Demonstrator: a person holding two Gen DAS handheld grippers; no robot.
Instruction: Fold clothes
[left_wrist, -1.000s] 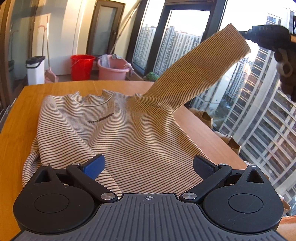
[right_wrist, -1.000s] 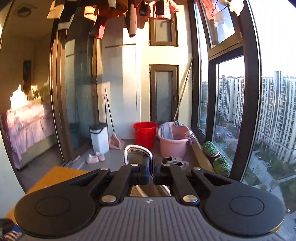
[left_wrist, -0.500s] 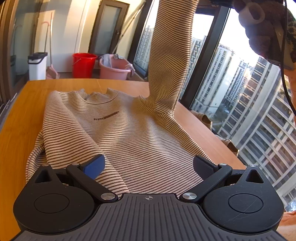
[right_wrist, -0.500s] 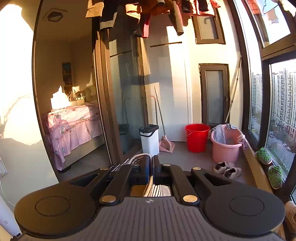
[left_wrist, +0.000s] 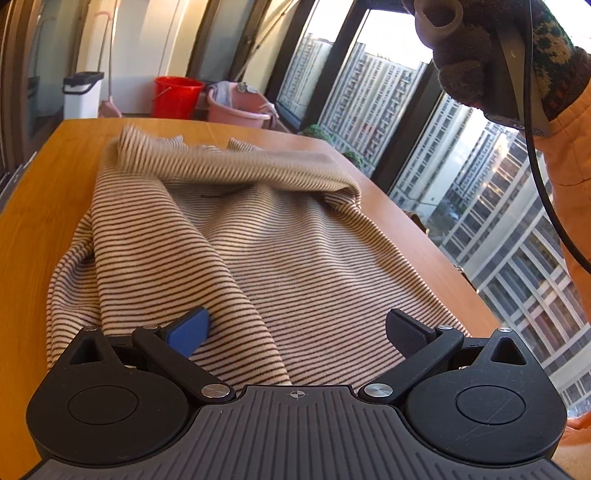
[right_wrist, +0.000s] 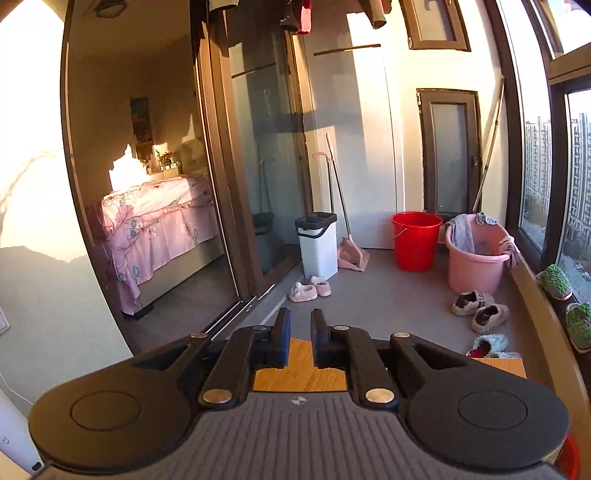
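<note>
A striped top (left_wrist: 280, 251) lies spread on the wooden table (left_wrist: 48, 192), its hem nearest the left gripper (left_wrist: 295, 328). One sleeve (left_wrist: 229, 166) is blurred and lies across the chest at the far end. The left gripper hangs over the near hem with its jaws wide apart — nothing between them. The right gripper (right_wrist: 300, 338) sits above the table's far edge with a narrow gap between its jaws, which are opening — nothing between them. A gloved hand (left_wrist: 465, 62) shows at upper right.
</note>
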